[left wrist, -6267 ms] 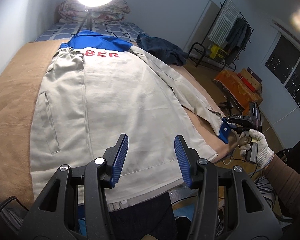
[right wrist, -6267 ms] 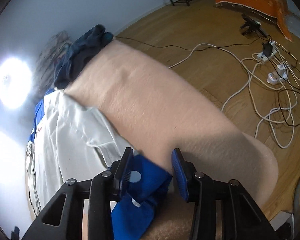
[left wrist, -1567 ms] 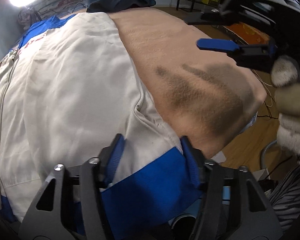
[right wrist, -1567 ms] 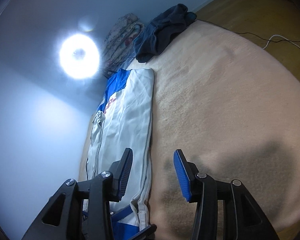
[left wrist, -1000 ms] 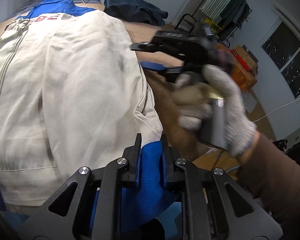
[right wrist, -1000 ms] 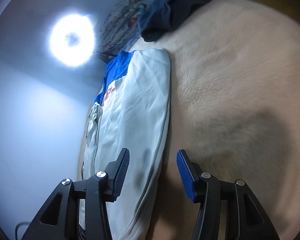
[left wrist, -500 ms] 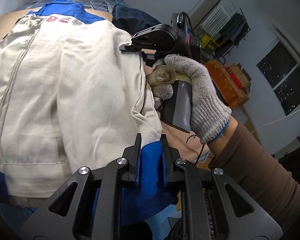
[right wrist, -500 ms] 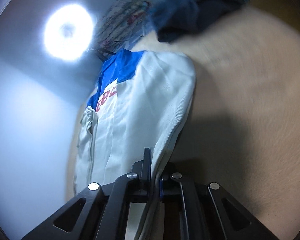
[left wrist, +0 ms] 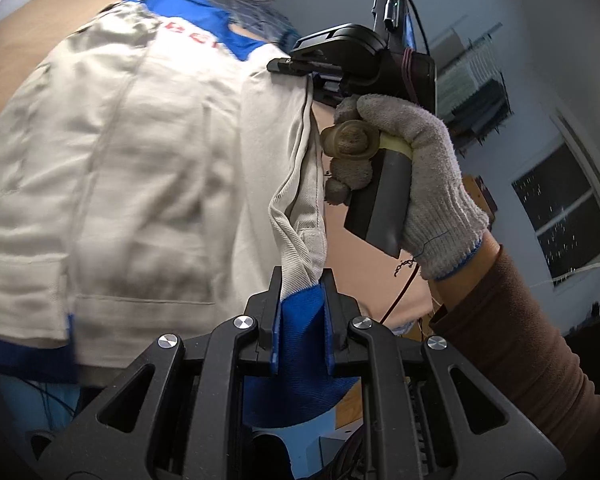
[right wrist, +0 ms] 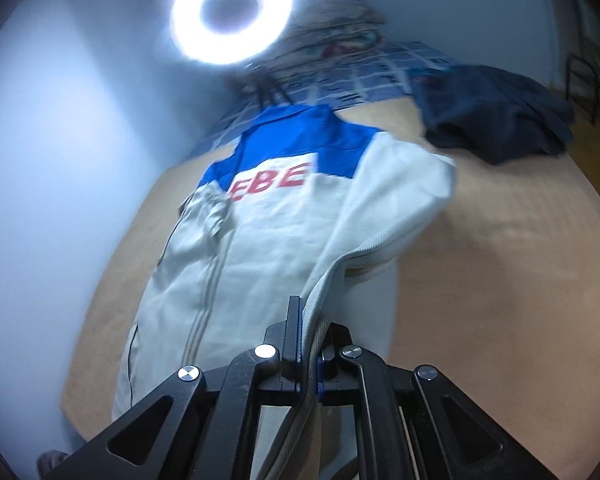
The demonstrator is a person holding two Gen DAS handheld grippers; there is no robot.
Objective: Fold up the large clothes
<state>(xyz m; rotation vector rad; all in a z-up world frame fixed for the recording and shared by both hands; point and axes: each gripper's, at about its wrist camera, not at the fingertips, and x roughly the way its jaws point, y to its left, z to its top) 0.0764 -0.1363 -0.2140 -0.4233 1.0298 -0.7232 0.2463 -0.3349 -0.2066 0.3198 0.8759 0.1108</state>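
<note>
A large beige jacket [left wrist: 120, 152] with blue shoulders and red letters lies on the tan blanket [left wrist: 12, 44]; it also shows in the right wrist view [right wrist: 276, 224]. My left gripper [left wrist: 302, 280] is shut on the blue cuff [left wrist: 300, 344] of its right sleeve, held raised at the near end. My right gripper [right wrist: 308, 320] is shut on the sleeve's folded edge [right wrist: 340, 272] farther up; it shows in the left wrist view [left wrist: 288, 65], held by a gloved hand [left wrist: 416, 184].
A dark blue garment [right wrist: 492, 116] lies on the bed's far right. A ring light [right wrist: 232, 12] stands at the head of the bed beside a folded quilt [right wrist: 340, 36]. A window [left wrist: 564, 208] and a clothes rack [left wrist: 472, 92] are to the right.
Both grippers have lifted the right sleeve and carried it leftward over the jacket body. The right gripper stays shut on the sleeve edge, now higher above the blanket.
</note>
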